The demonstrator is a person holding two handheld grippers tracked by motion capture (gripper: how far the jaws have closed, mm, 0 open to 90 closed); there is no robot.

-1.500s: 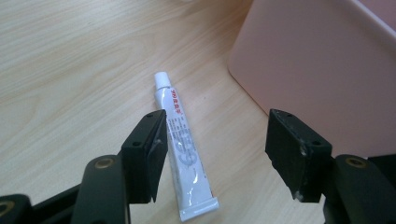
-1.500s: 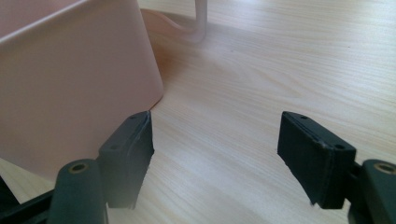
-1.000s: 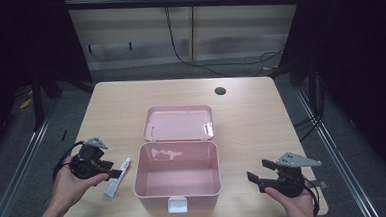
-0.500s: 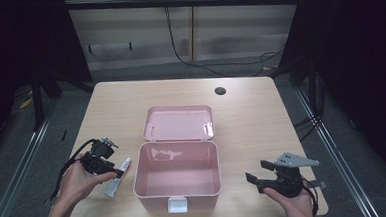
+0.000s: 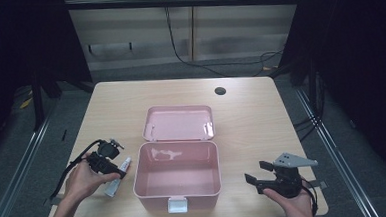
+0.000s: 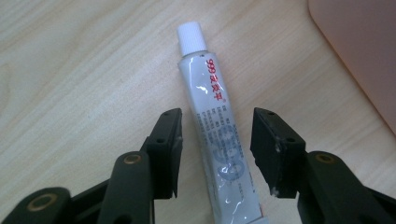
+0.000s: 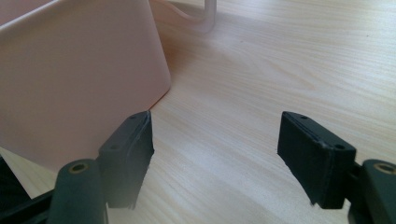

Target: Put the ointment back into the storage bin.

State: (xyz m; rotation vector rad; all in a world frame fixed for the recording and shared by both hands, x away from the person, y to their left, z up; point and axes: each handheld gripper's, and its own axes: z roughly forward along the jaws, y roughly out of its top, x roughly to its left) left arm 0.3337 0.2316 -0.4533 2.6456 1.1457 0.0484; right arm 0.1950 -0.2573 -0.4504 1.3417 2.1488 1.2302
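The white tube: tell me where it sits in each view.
High view: the white tube lies on the table, left of the pink box, under the left claw.
Left gripper view: centre, between the open jaws, cap pointing up.
Right gripper view: not in it.
Shared landmark: the pink box.

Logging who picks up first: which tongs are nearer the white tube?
Left. The left tongs straddle the tube, open. The right tongs sit beyond the pink box.
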